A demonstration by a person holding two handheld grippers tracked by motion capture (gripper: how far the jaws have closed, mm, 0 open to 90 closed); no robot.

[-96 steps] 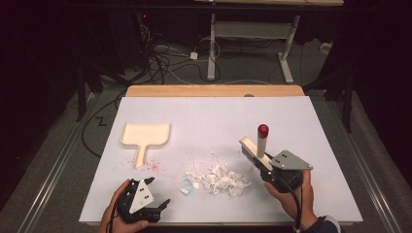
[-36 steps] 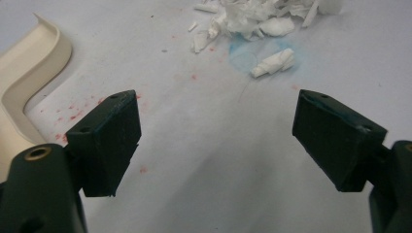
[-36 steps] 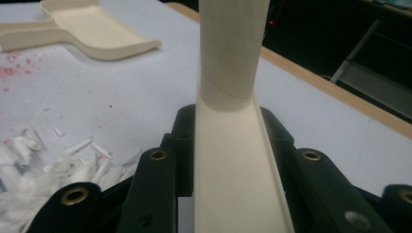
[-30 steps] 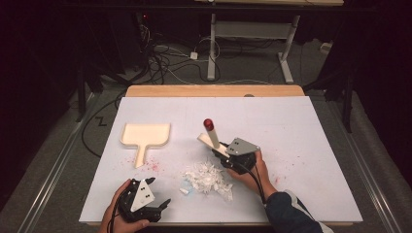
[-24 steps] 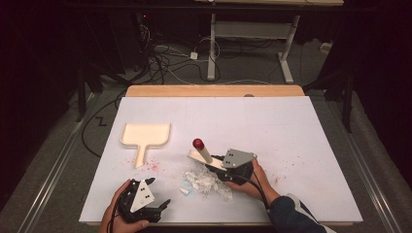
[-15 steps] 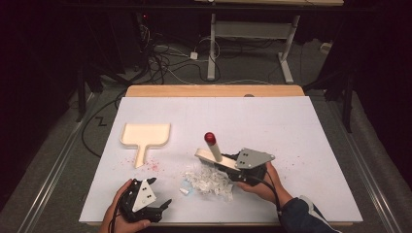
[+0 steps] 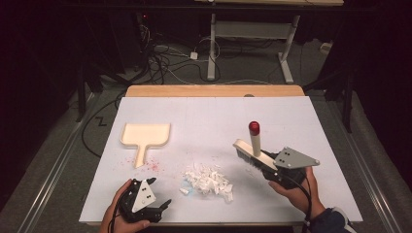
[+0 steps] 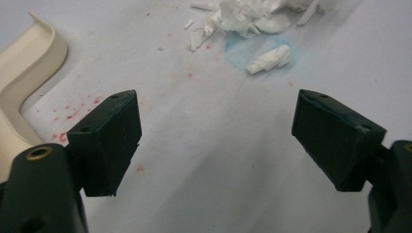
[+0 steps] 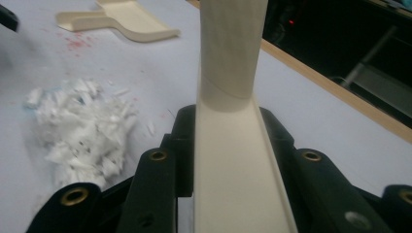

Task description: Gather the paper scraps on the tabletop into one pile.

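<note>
The right gripper (image 7: 266, 162) is clamped on a cream hand brush with a red-capped handle (image 7: 252, 145), lifted right of the heap of white paper scraps (image 7: 209, 178), presumably for another sweeping stroke. The left gripper (image 7: 158, 194), jaws wide apart and empty, rests left of the heap (near-side edge of the white table (image 7: 204, 116)); the cream plastic dustpan (image 7: 145, 136) lies beyond and left of the heap, likely awaiting the scraps.

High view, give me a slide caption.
Right gripper holds a brush beside shredded paper; dustpan waits.

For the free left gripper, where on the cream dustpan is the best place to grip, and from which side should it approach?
Probably the dustpan handle, approached from the person's side. The pan lies flat with its narrow straight handle pointing toward the left gripper, whose jaws stand open and empty. They could close across the handle's two sides. The tray part looks too wide and has raised walls. Red specks surround the handle tip.
</note>
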